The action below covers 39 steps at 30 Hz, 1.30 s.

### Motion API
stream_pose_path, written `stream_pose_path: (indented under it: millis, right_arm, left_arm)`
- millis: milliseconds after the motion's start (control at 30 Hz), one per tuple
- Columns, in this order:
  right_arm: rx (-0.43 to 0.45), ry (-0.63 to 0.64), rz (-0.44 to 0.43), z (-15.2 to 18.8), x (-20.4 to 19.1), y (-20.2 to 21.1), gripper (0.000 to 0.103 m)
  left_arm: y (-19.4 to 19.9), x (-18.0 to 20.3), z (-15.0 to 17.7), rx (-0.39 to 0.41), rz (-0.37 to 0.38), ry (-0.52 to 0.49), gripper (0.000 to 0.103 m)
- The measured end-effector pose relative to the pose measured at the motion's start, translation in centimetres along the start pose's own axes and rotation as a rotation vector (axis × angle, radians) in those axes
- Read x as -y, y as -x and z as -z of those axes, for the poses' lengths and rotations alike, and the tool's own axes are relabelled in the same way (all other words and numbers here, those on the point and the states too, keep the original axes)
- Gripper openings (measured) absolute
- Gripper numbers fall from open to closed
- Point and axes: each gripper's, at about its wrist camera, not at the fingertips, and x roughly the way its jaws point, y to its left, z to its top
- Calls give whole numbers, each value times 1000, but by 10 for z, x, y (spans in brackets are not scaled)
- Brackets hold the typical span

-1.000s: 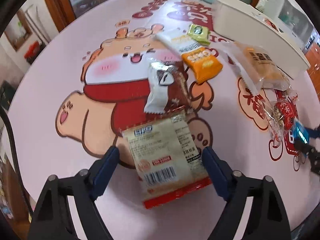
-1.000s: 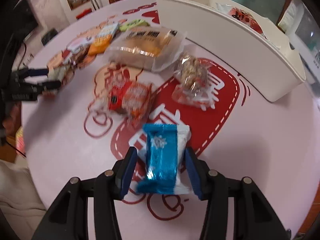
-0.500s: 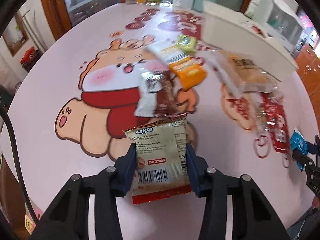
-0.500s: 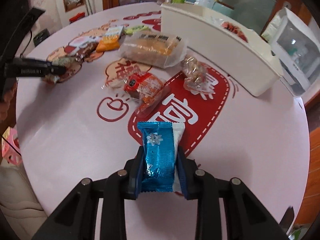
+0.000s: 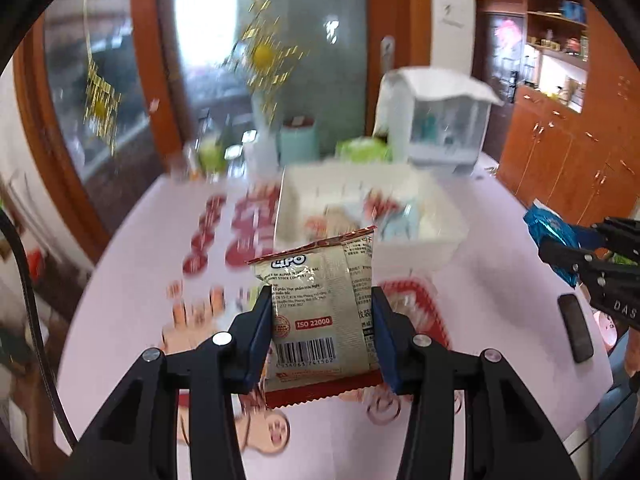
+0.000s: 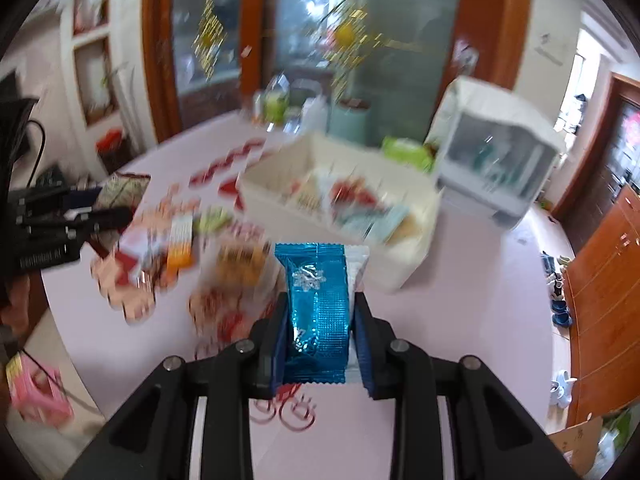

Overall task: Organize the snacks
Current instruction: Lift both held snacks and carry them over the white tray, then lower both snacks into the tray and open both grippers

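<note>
Two snacks were up off the table. Our left gripper [image 5: 320, 332] squeezed the beige cracker pack [image 5: 320, 312], and our right gripper [image 6: 320, 336] squeezed the blue shiny pack [image 6: 318, 312]. The white bin [image 5: 424, 240] sat far ahead of both, a little to the right, its long side running away from us. Neither hand looked clearly nearer.

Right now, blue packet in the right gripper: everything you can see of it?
The blue packet is shiny crinkled foil with a silver snowflake mark, crimped ends and a white strip along its right side. It stands upright, clamped at its lower half between the right gripper pads, lifted above the table. Nothing else touches it.
</note>
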Motion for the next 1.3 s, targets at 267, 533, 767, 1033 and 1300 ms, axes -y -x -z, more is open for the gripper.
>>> stream_pose_path:
  millis: [267,533,767,1033,1300]
  right_arm:
    - [80,-84,39,-60,30,42,30]
    - [114,-158,56,-127,58,52,30]
    - [101,-240,93,-174,88,16,30]
    - [32,-334,91,-179,104,-81,30]
    - [-69,-343,89,-160,99,-160,30]
  left_arm:
    - [1,19,-70,20,-33,-74,44]
    - [-35,16,-138,11,-84,-82,44]
    - [-88,11,-183,26,-108,-69,44]
    - [-179,-2,-182,-32,-48,-26,44]
    - [-247,3,-158,-105,-37,-39,45]
